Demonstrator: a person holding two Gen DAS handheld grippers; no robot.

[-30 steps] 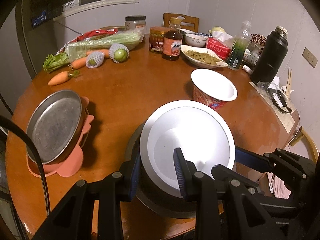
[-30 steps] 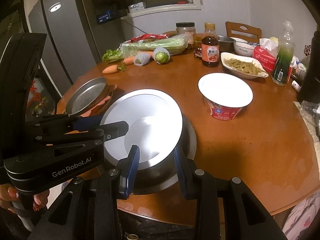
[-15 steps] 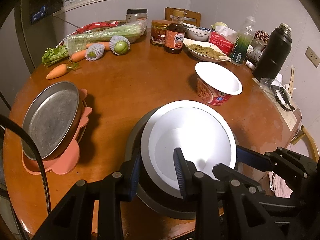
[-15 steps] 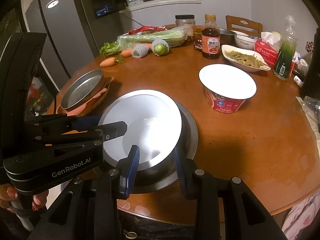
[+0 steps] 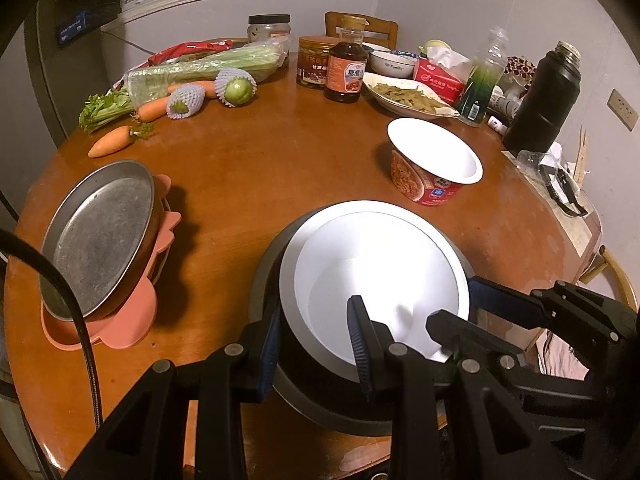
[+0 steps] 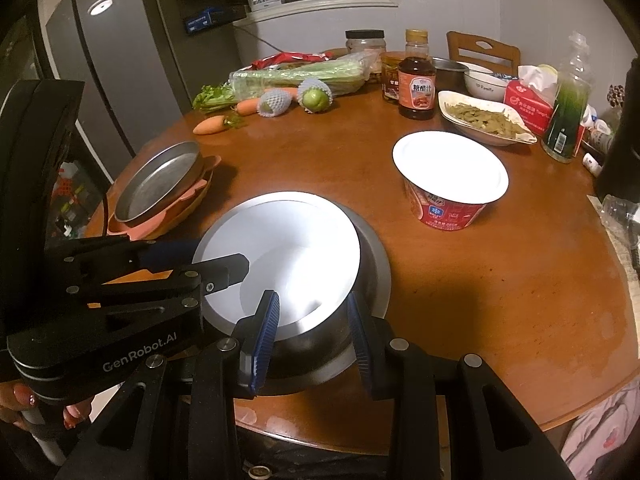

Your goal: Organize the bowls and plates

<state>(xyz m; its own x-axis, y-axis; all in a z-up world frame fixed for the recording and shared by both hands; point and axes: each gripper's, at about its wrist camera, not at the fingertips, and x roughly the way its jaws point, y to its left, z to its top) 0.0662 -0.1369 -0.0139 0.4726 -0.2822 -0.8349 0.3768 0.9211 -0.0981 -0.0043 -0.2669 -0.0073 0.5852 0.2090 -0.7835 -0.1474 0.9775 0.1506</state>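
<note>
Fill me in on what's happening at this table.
A person holds a tool in each hand, and both grip the metal bowl at the near edge of the round table. The left tool clamps its left rim, the right tool its near rim. A white plate sits inside the bowl. A metal pan leans on a pink plate to the left; an instant noodle cup stands beyond.

A home dining corner, probably beside the kitchen: a round wooden table (image 5: 256,168) crowded with carrots (image 5: 110,142), celery (image 5: 208,65), a sauce bottle (image 5: 346,68), a tissue box (image 5: 438,74), a thermos (image 5: 546,92), with a grey fridge (image 6: 120,60) alongside.
</note>
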